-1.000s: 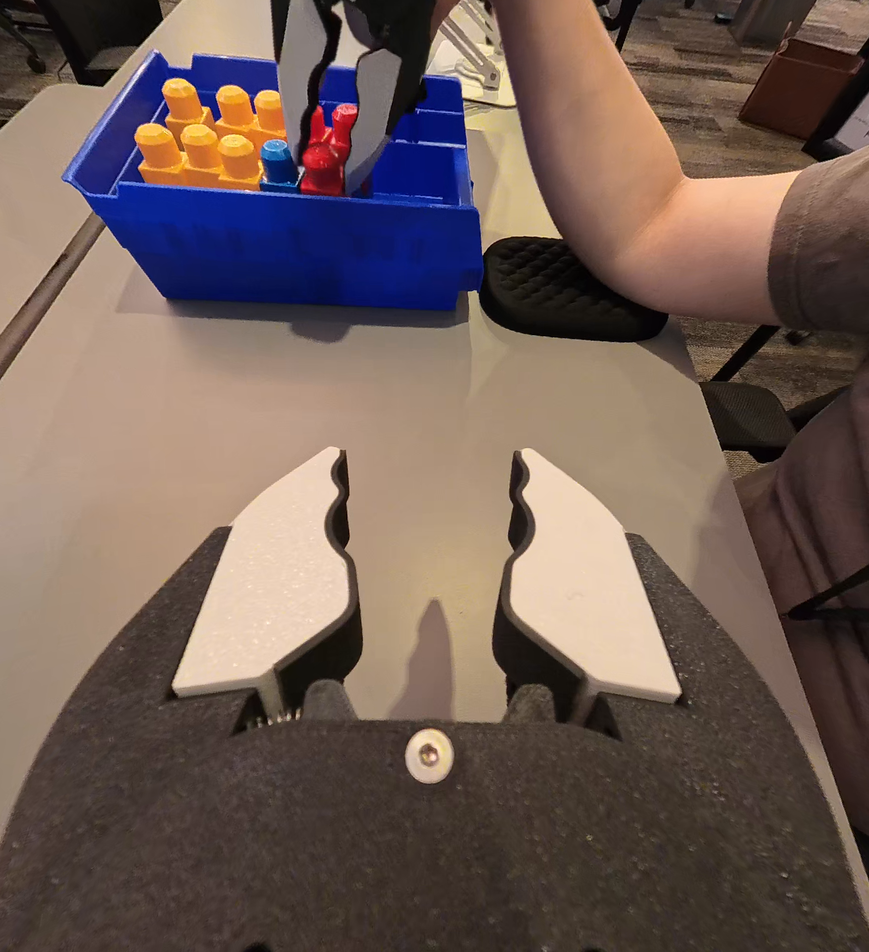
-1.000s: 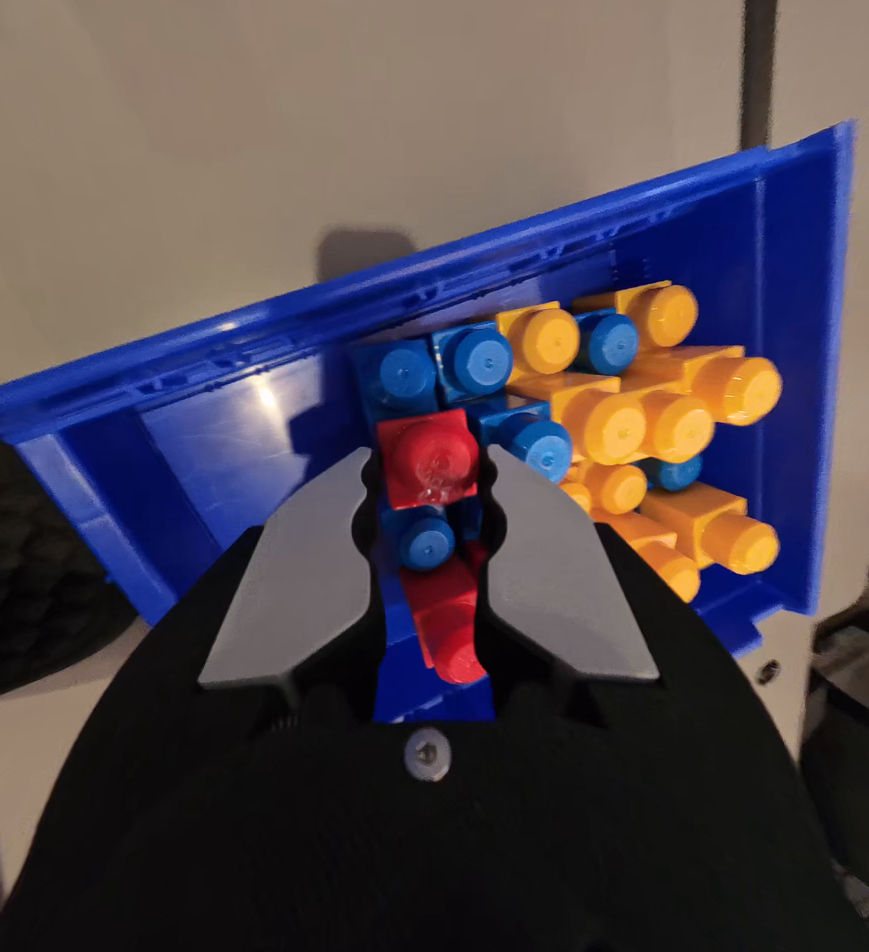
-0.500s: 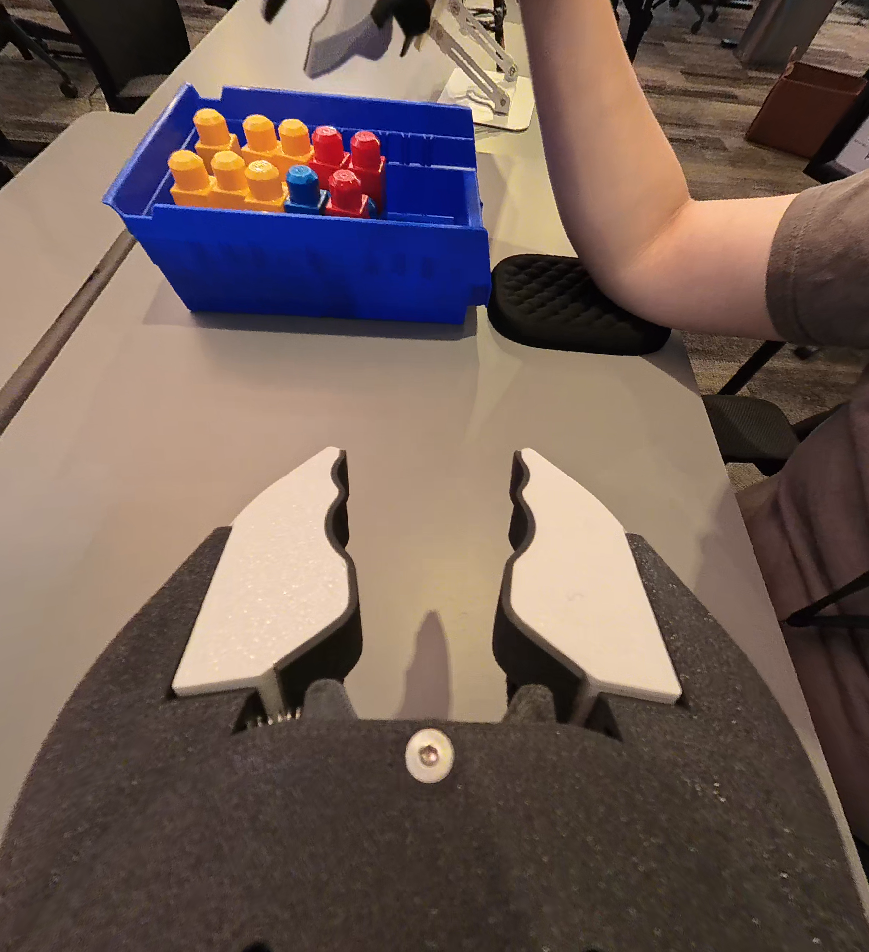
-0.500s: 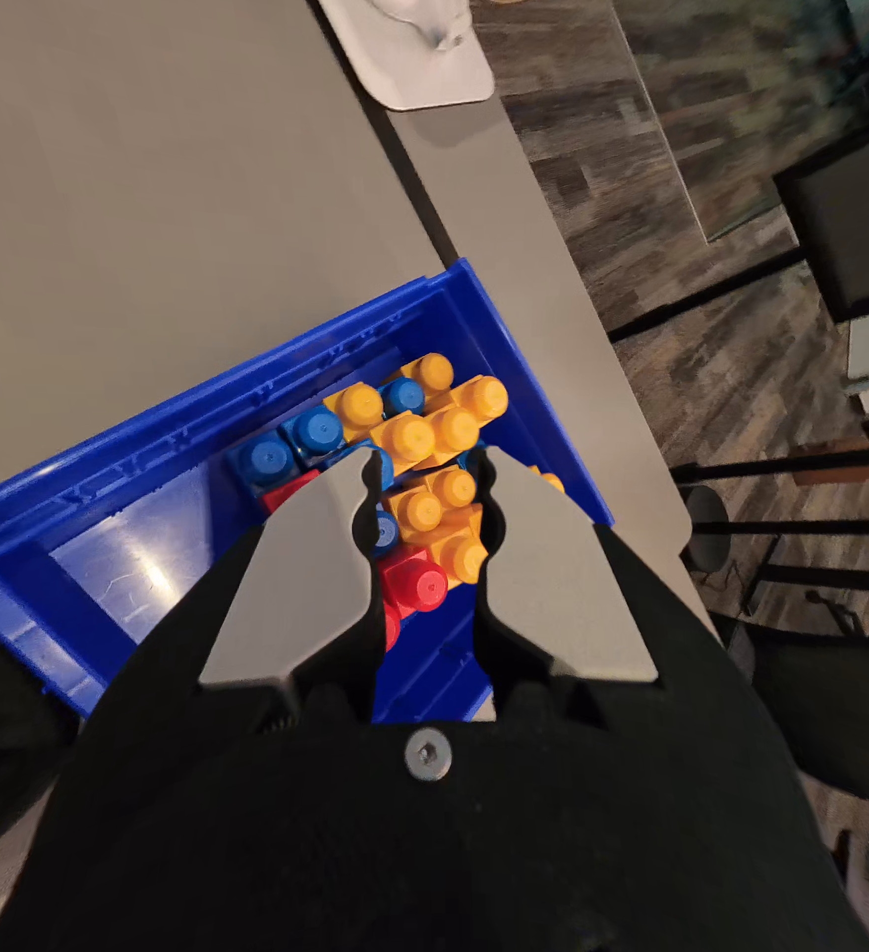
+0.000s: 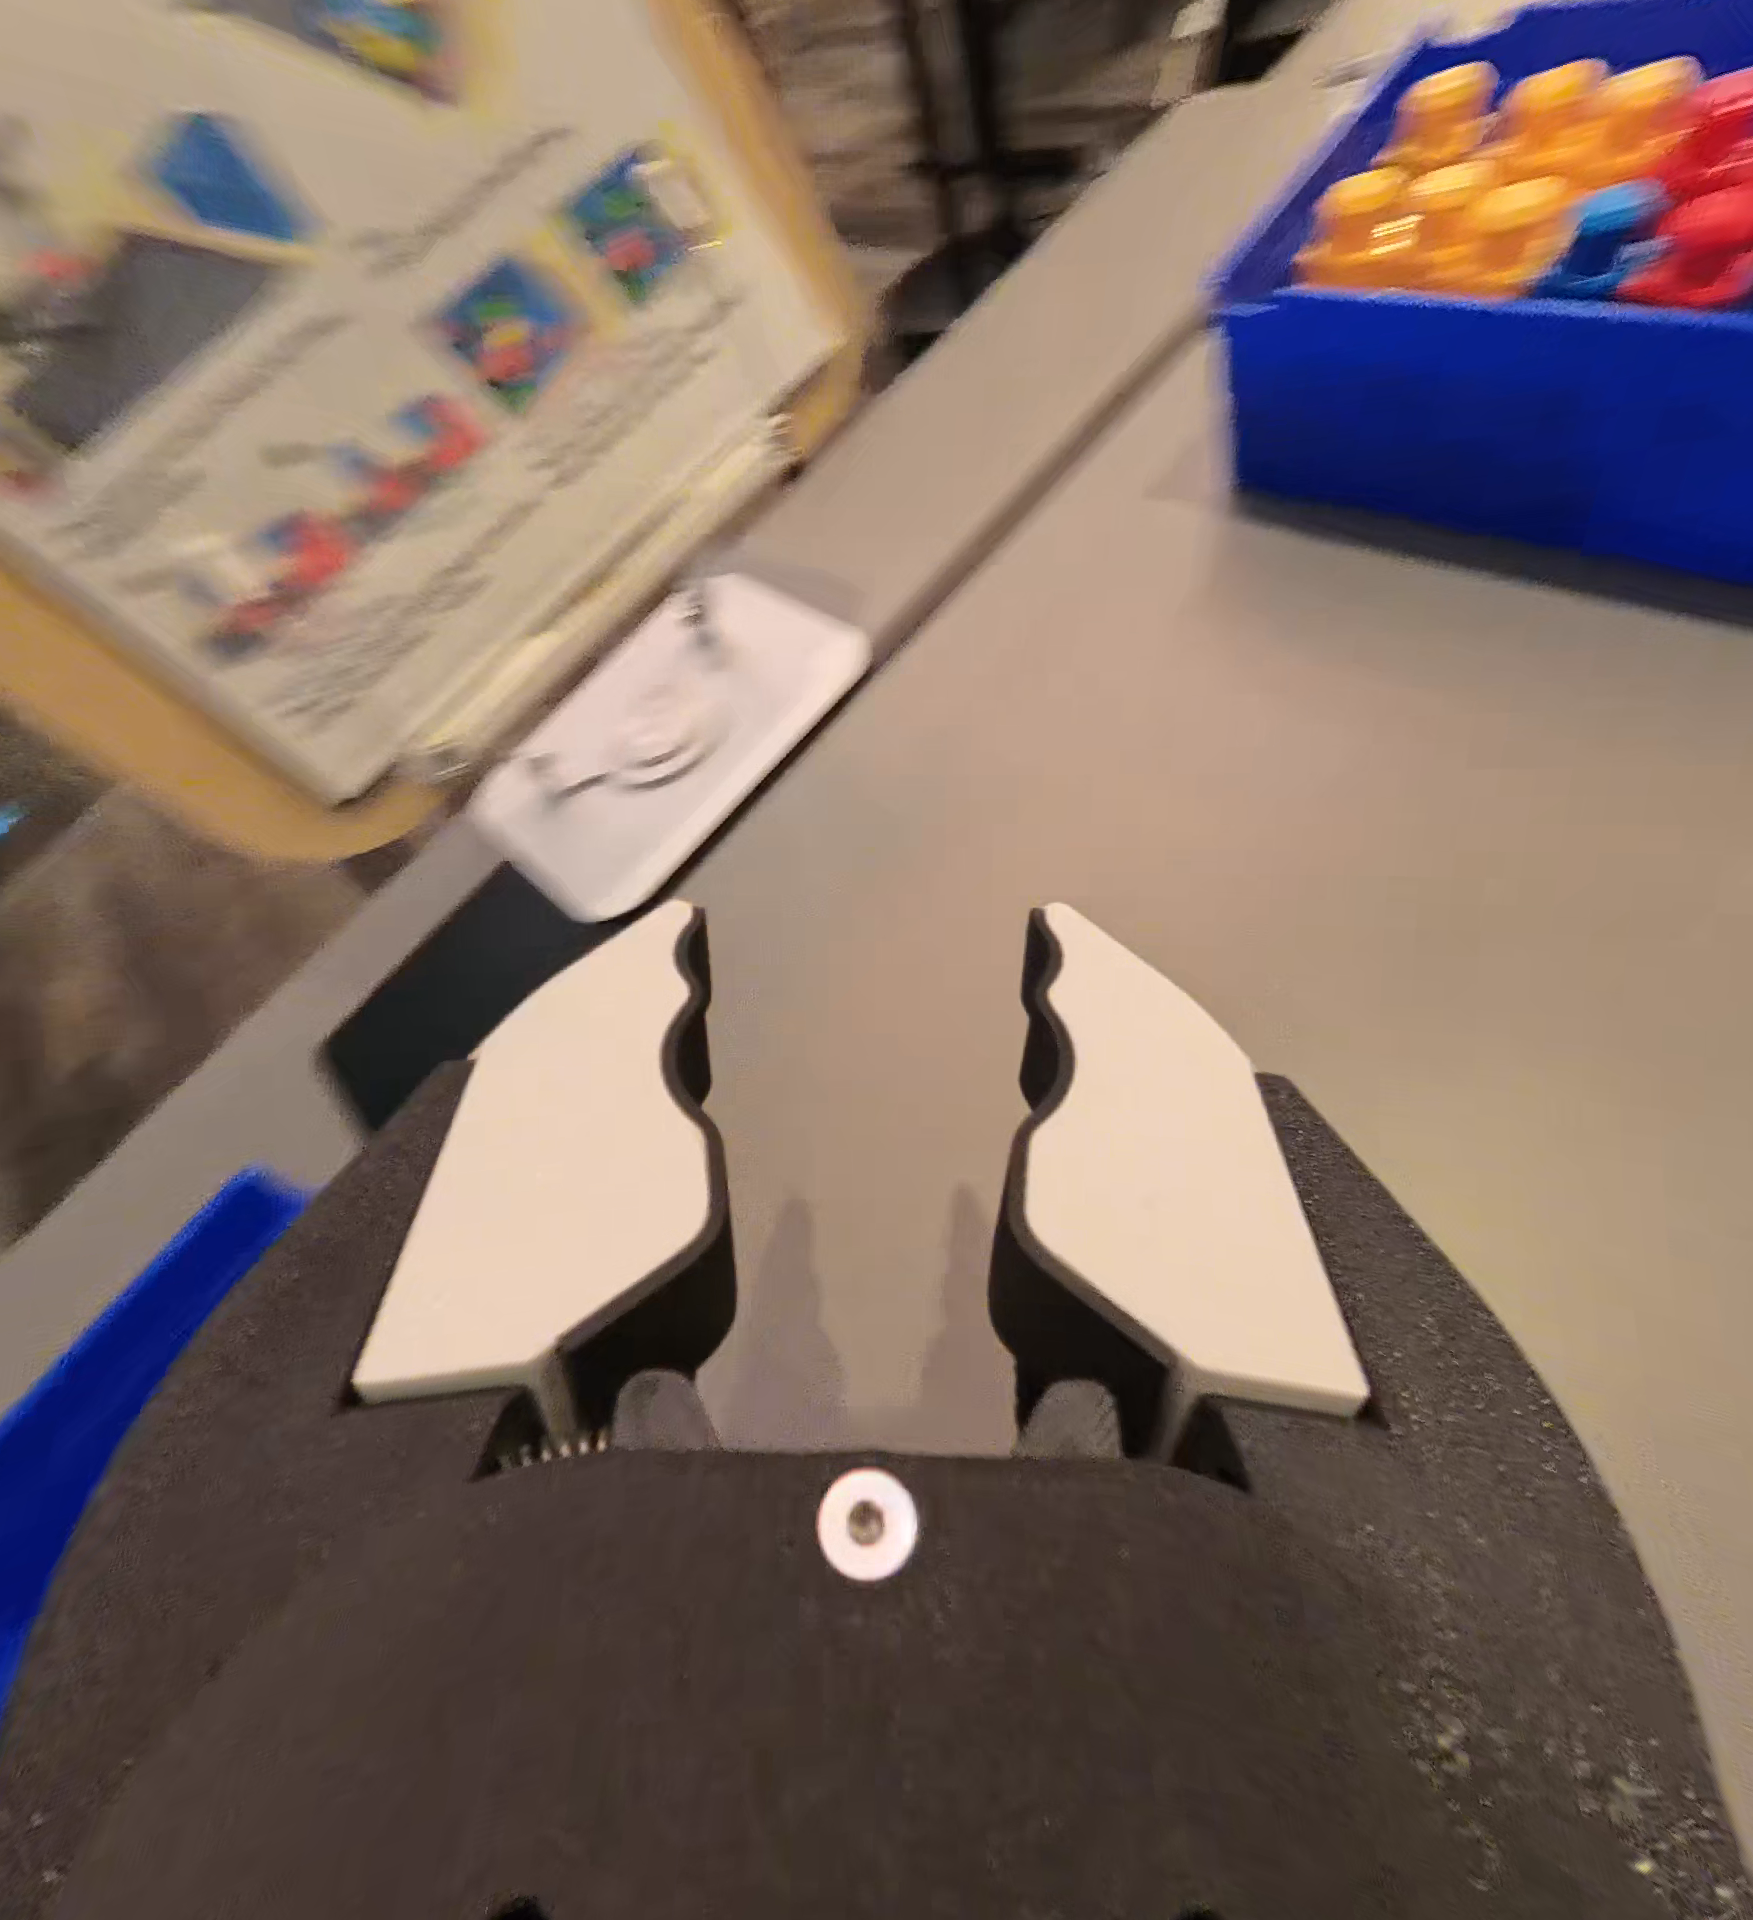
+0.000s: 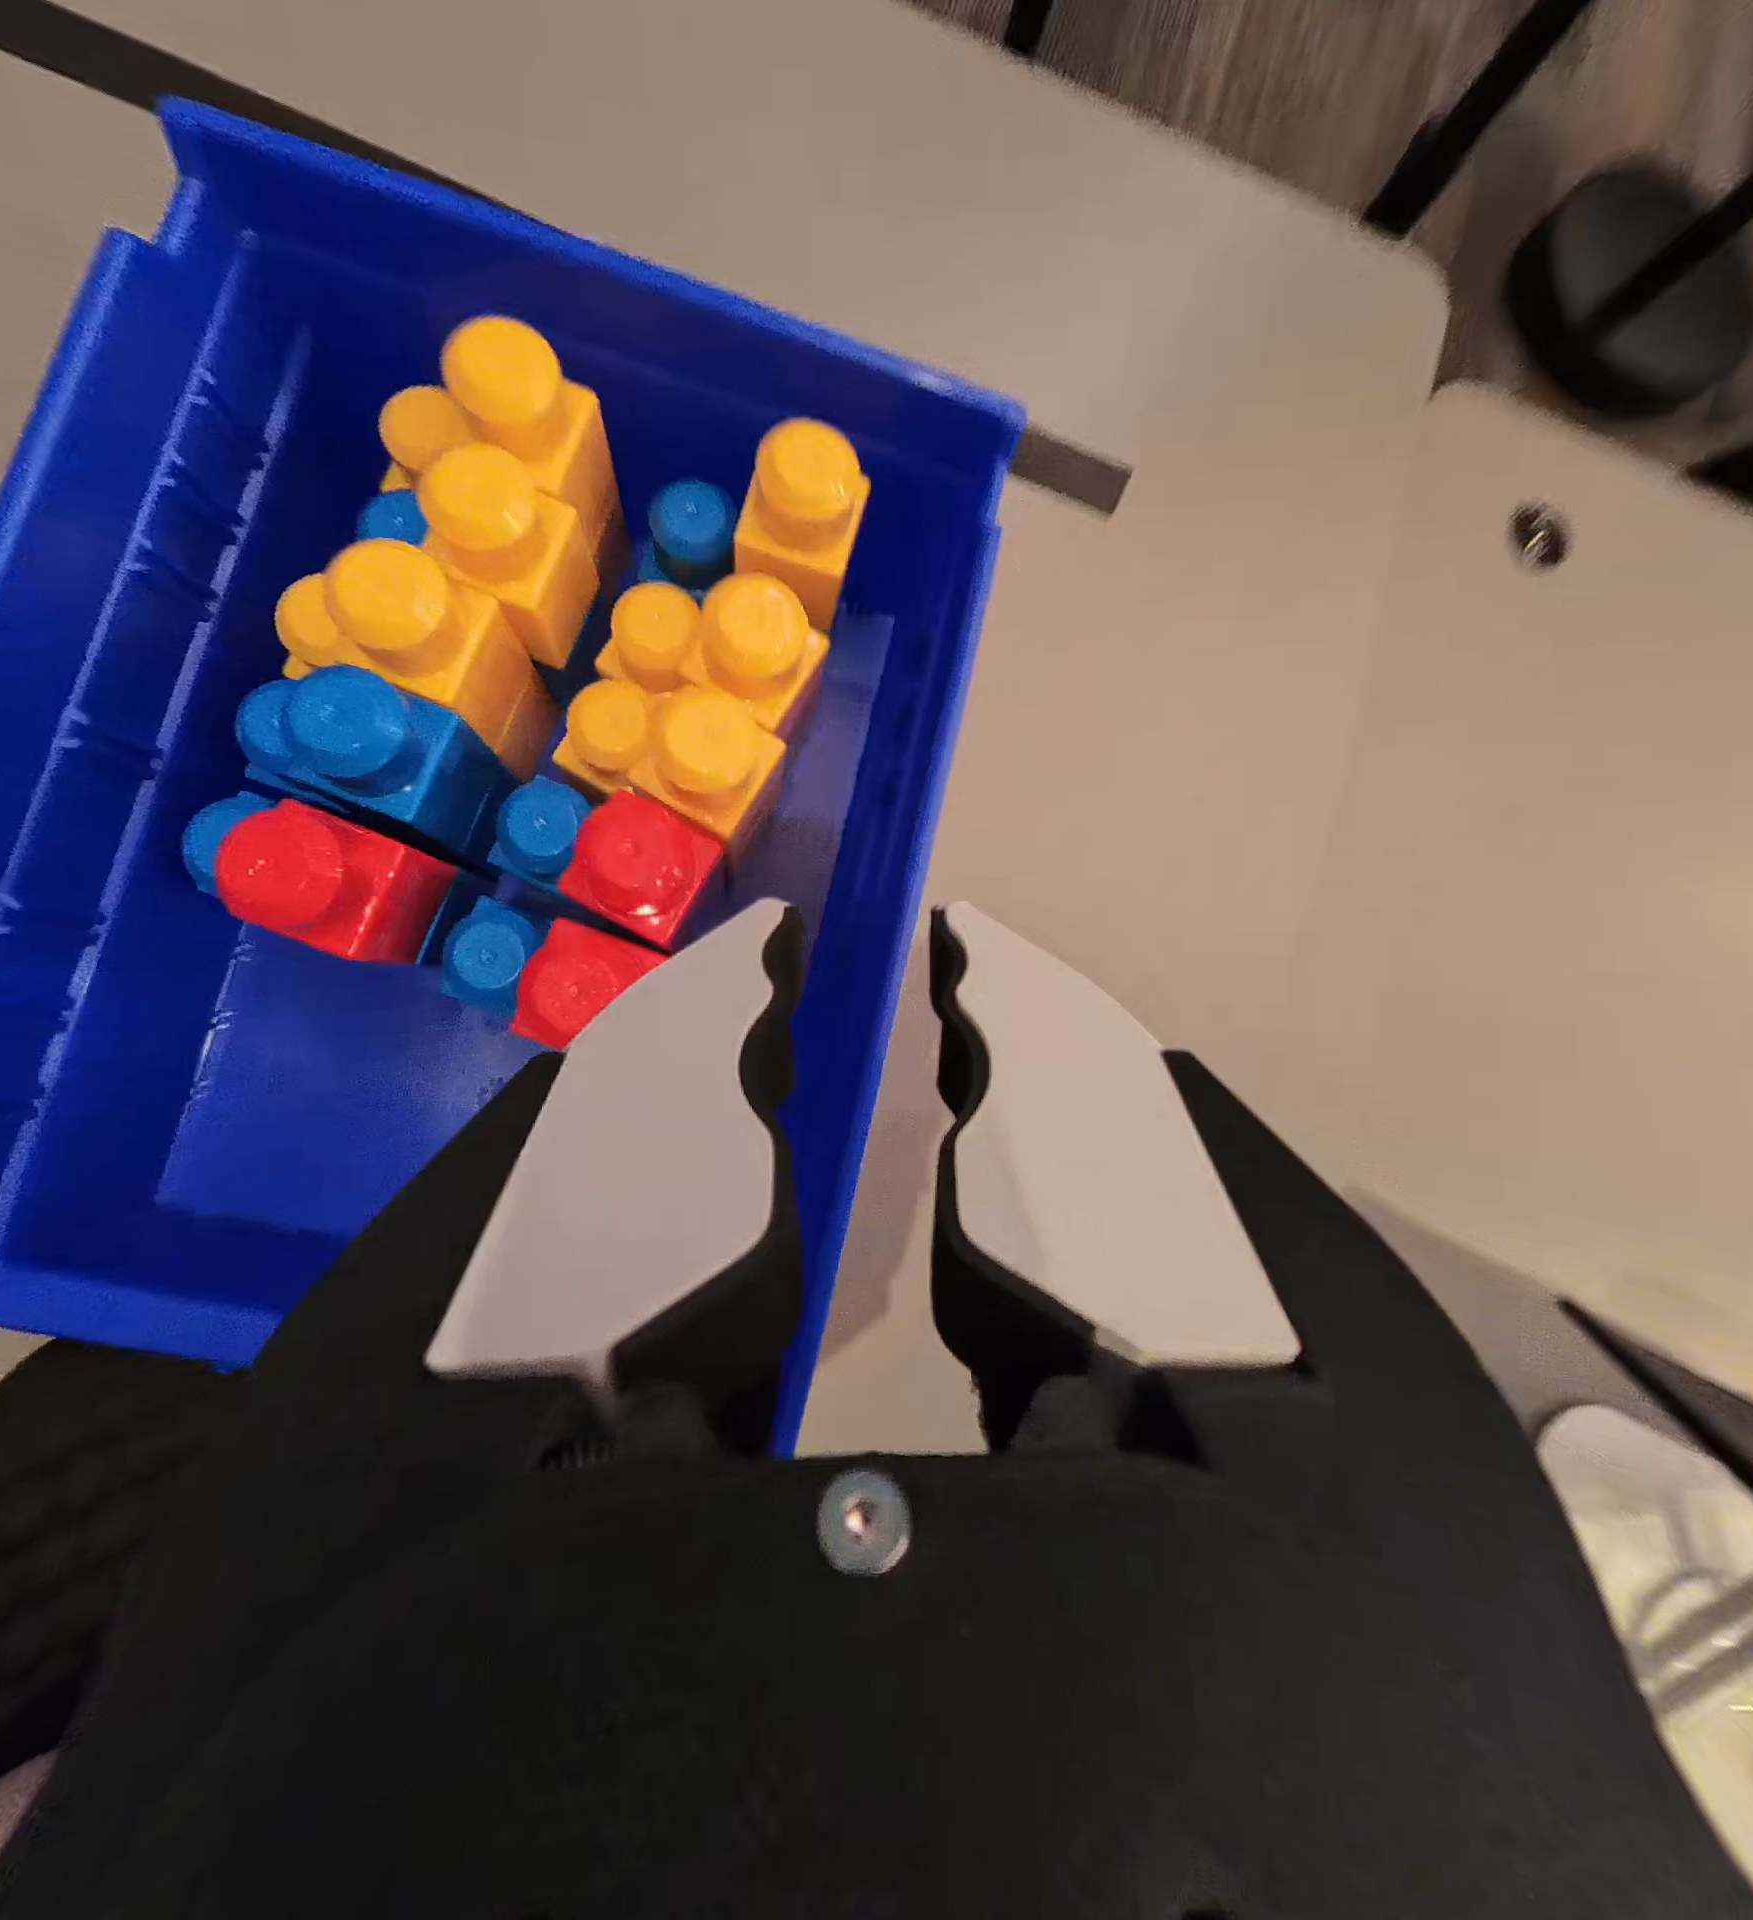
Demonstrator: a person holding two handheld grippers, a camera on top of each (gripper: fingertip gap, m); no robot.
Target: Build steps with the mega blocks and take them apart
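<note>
Blue bin [image 6: 913,1039] under your right gripper [image 6: 861,920], and every block sits inside it: yellow blocks [image 6: 539,561] packed toward the far end, blue blocks [image 6: 373,748] in the middle, red blocks [image 6: 332,883] nearest you, studs up, the near part of the bin floor bare. Your right gripper hangs above the bin's side wall, jaws parted a moderate way with nothing between them, one finger over the bin's inside edge and the other over the grey table [image 6: 1267,727] beside it. Your left gripper [image 5: 861,920] is spread wide and holds nothing, pointing low across bare table [image 5: 1267,935], well apart from the bin [image 5: 1526,416], which shows at the upper right of that view with yellow [image 5: 1454,208], blue and red [image 5: 1734,208] studs above its rim. Ahead and to the left of it, a blurred illustrated sheet [image 5: 332,364] leans on a white stand [image 5: 664,748] at the table's edge. Another blue edge [image 5: 41,1455] peeks in low on the left; you can't tell what it is.
</note>
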